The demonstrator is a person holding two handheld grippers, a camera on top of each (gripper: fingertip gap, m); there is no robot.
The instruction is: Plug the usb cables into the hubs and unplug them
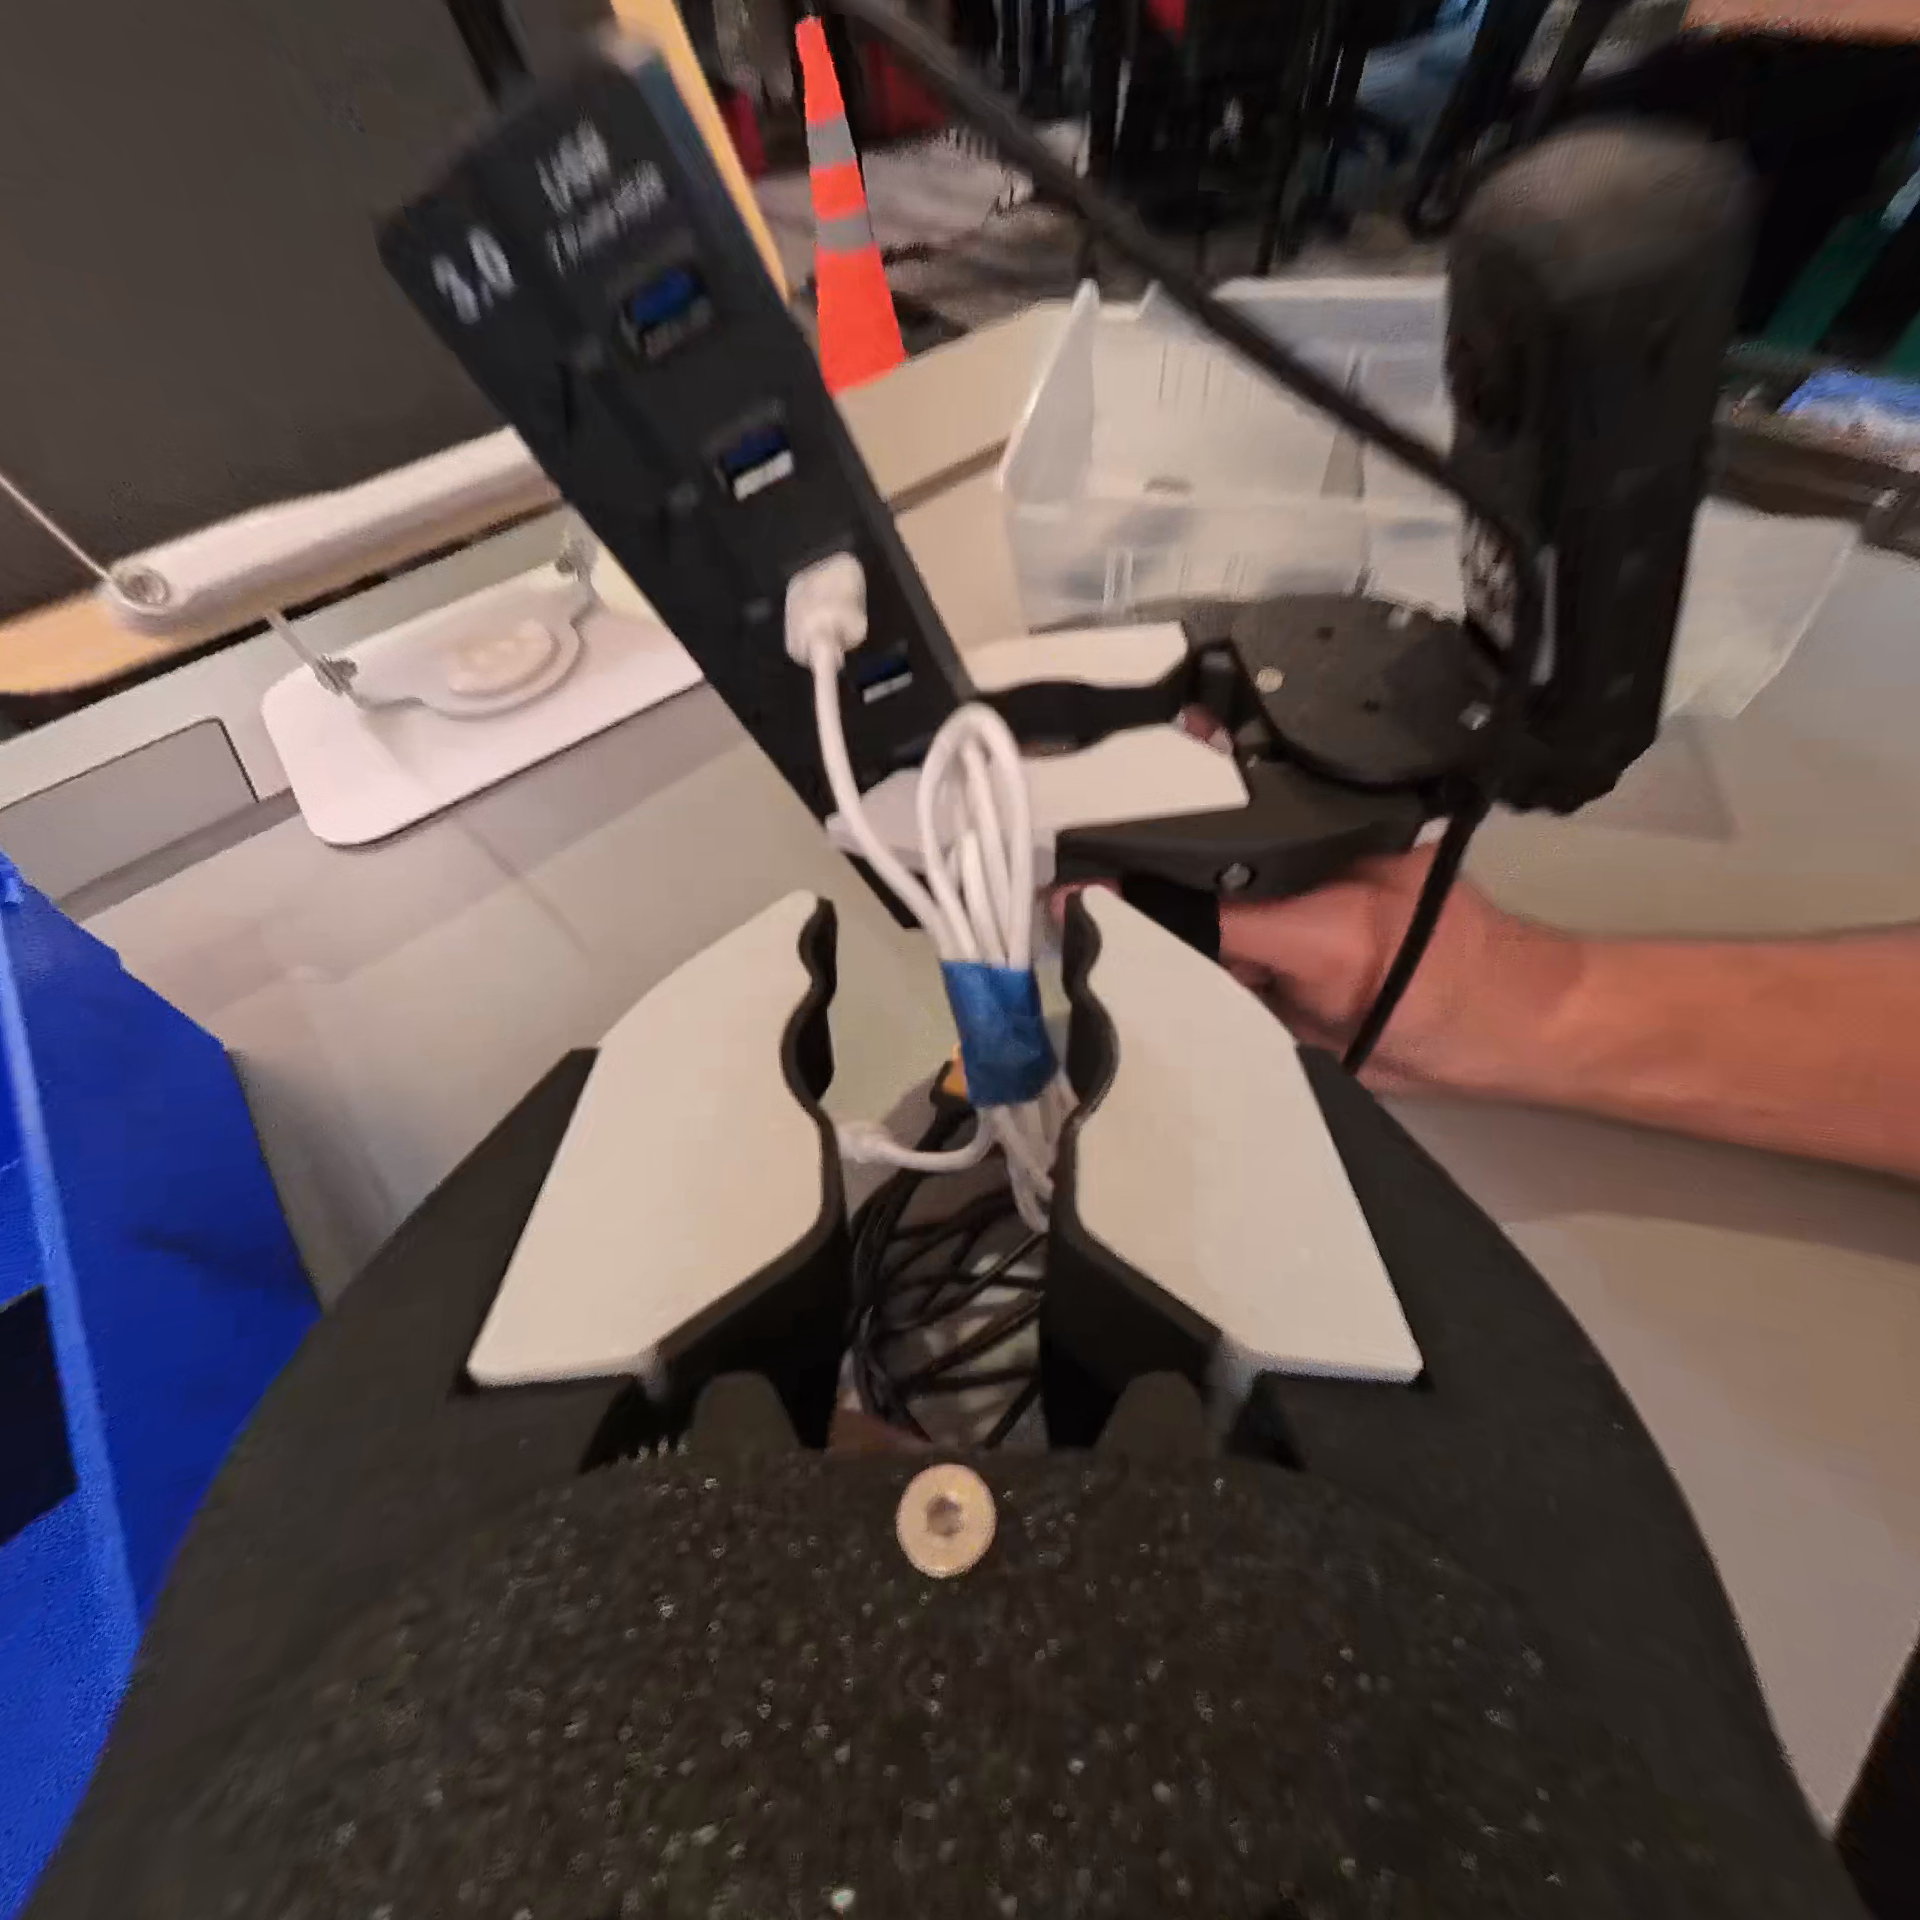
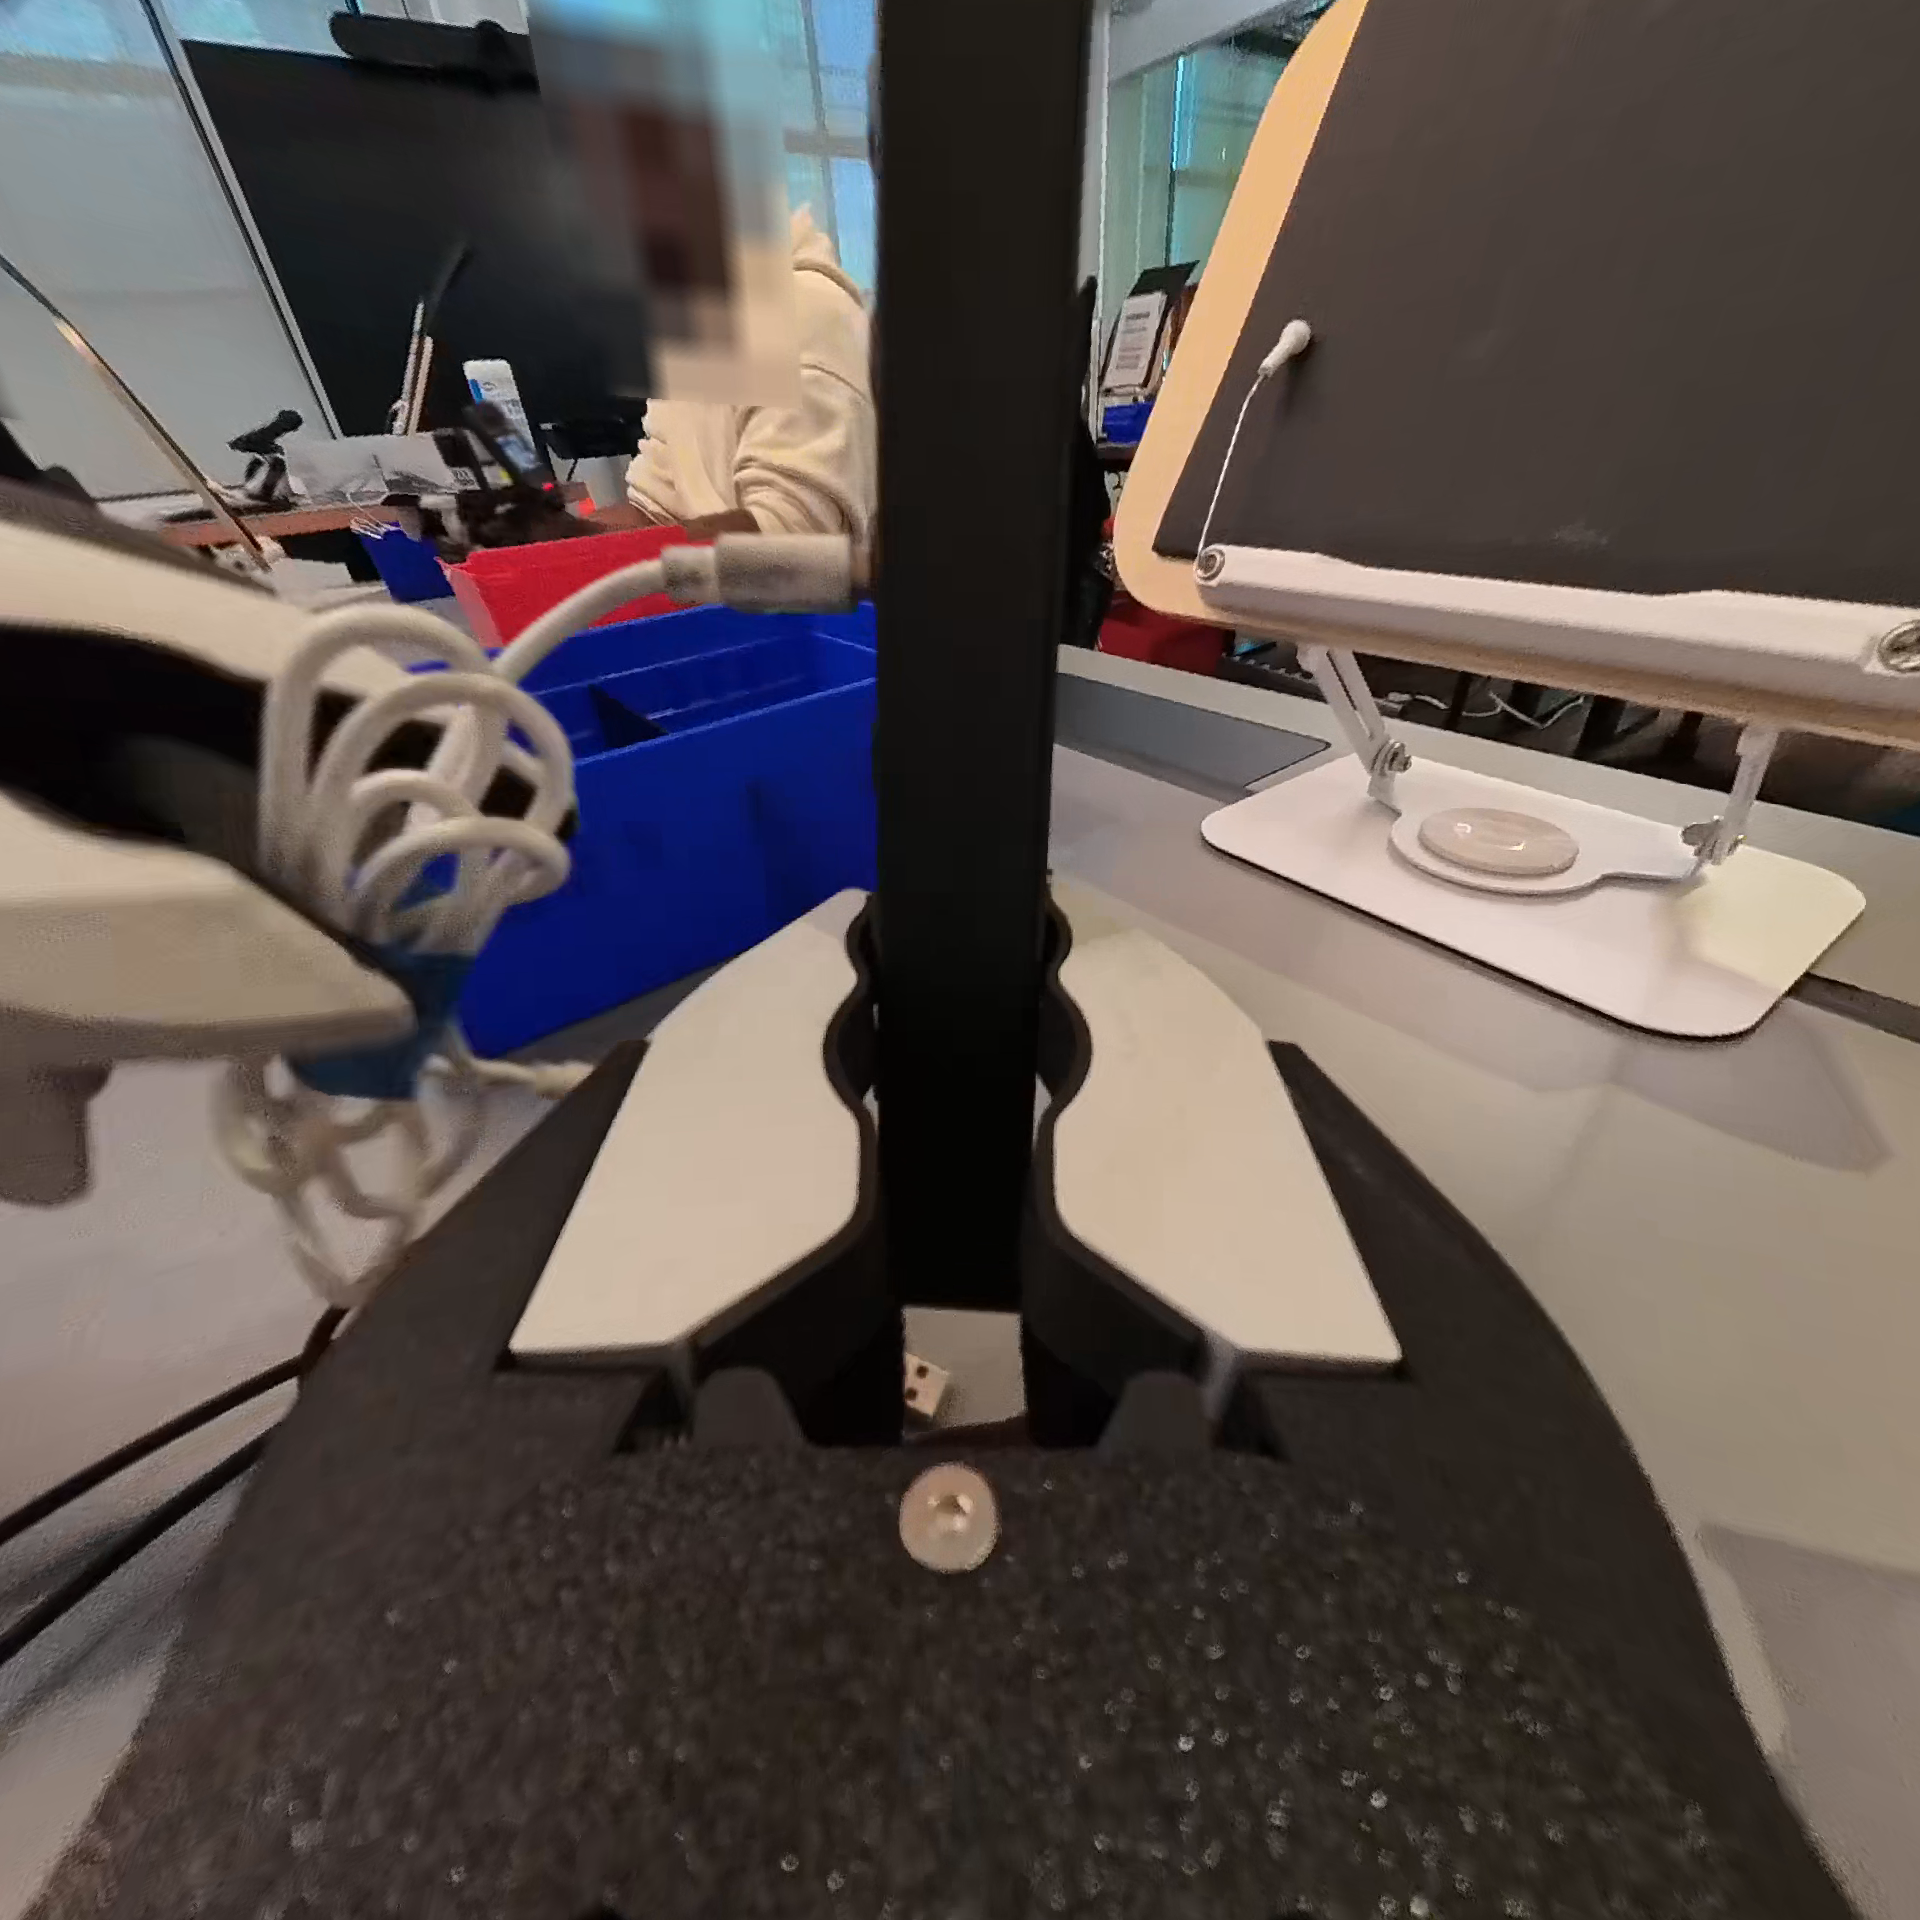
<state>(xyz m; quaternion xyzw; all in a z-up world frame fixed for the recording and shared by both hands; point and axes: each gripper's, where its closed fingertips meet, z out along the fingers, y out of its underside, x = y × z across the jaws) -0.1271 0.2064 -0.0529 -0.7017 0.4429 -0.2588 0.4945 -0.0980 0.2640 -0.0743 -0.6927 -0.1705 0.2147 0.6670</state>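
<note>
Pale grey tabletop (image 2: 1558, 1195) runs under both grippers, with an office of desks and windows beyond it. At the far right in the right wrist view a white tablet stand with a flat rounded base (image 2: 1538, 904) props up a dark, wood-edged board (image 2: 1558, 291). A blue plastic compartment bin (image 2: 686, 790) stands at the left of that view, a red bin (image 2: 561, 582) just behind it, and a person in a cream top (image 2: 769, 447) sits farther back. In the left wrist view an orange traffic cone (image 1: 847, 239) and a clear plastic tray (image 1: 1195, 488) show far off.

The right gripper (image 2: 956, 997) is pinching the lower end of a long black multi-port USB hub (image 2: 971, 520), which rises upright between its grey-padded fingers (image 2: 727, 1143). In the left wrist view the same hub tilts up to the left – its blue ports face the camera. A white USB plug (image 1: 826, 608) sits in one of the middle ports.

From that plug a white cable coiled into a bundle and bound with blue tape (image 1: 987, 935) hangs down, the tape at its lower part. The left gripper (image 1: 951, 997) is spread, its fingers on either side of the taped bundle; the tape lies close against the right finger – contact cannot be told through the blur. A tangle of black cords (image 1: 935, 1299) lies on the table beneath. A bare hand (image 1: 1351, 966) holds the right gripper's handle.
</note>
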